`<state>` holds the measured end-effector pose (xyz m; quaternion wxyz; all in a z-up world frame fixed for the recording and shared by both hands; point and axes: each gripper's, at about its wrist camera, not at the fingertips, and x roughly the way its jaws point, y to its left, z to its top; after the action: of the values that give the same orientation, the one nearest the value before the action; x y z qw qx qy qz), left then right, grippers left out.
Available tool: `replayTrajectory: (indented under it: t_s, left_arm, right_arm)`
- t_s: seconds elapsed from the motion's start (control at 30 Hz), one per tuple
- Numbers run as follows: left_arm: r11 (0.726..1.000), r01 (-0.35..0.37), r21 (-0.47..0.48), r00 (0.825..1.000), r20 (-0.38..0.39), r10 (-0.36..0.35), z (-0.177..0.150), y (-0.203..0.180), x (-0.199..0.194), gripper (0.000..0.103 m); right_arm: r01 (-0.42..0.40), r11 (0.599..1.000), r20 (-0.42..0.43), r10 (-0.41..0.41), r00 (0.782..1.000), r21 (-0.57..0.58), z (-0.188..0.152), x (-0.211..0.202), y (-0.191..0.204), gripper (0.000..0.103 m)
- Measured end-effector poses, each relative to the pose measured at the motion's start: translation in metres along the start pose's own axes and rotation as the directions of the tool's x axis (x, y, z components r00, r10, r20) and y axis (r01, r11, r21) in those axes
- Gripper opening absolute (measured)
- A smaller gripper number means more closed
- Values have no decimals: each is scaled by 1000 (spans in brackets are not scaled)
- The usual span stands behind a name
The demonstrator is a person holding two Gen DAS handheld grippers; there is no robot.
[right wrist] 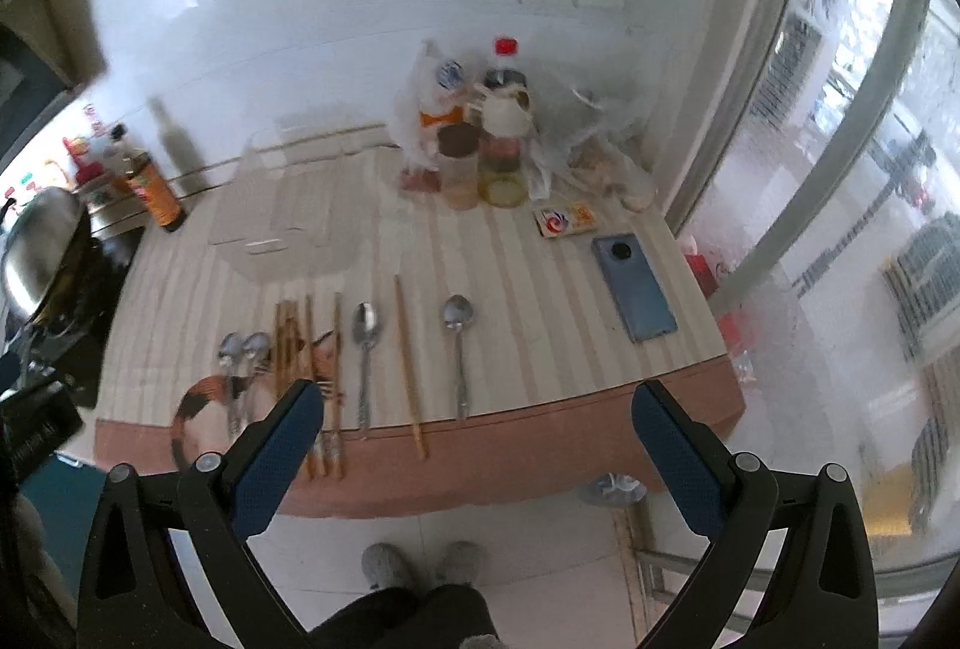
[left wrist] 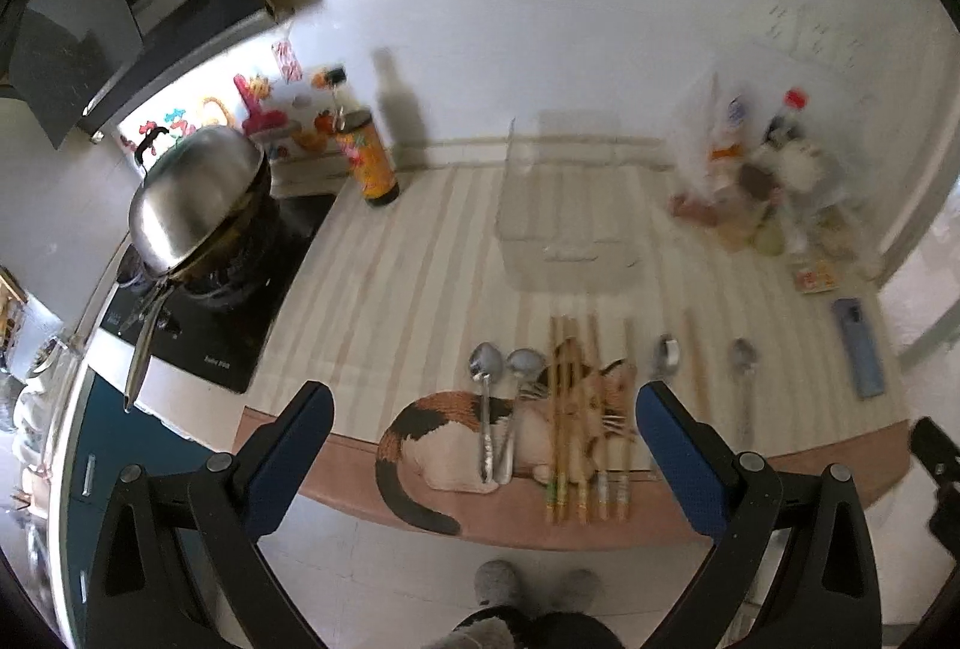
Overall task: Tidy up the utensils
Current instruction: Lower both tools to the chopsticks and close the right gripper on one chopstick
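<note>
Both tools hang above the floor in front of the counter, short of its brown front edge. The left gripper (left wrist: pixel 483 412) has its blue pads spread wide with nothing between them; the right gripper (right wrist: pixel 477 409) is likewise wide apart and empty.

On the striped counter (right wrist: pixel 540 301) the utensils lie in a row with handles toward the front edge. Two spoons (left wrist: pixel 501 409) rest side by side on a cat-shaped mat (left wrist: pixel 456 427), beside a bundle of chopsticks (left wrist: pixel 576 409) whose ends overhang the edge. Right of these lie a third spoon (right wrist: pixel 365 355), a single chopstick (right wrist: pixel 408 361) and a fourth spoon (right wrist: pixel 459 349), each apart with bare counter between.

A clear plastic container (left wrist: pixel 558 205) stands behind the row. A blue phone (right wrist: pixel 633 286) lies near the right edge, bottles and bags (right wrist: pixel 480 138) crowd the back corner, and a wok (left wrist: pixel 192 199) sits on the stove at left.
</note>
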<state>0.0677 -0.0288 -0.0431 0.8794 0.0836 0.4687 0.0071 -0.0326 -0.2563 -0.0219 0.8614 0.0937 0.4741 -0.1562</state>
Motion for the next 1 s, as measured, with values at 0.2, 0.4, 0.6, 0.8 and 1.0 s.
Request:
replayTrajectory:
  t_s: [0.2,0.4,0.6,0.8,1.0]
  left_arm:
    - [1000,-7,4,982,-189,8,-10,1,84,102]
    - [993,117,7,913,-394,-105,-27,-17,169,65]
    - [979,201,37,848,-506,-155,-41,-42,227,47]
    - [972,234,-4,826,-527,-201,-49,-40,248,11]
    - [959,269,-87,805,-527,-273,-54,-10,247,11]
  right_arm:
    - [-36,999,-132,38,991,15,-6,82,-16,65]
    - [-95,994,-252,103,962,46,-19,146,-5,39]
    - [-86,992,-330,112,937,92,-23,189,12,37]
    - [-120,988,-428,152,891,102,-22,226,45,37]
    - [-174,981,-474,192,859,82,-21,253,83,37]
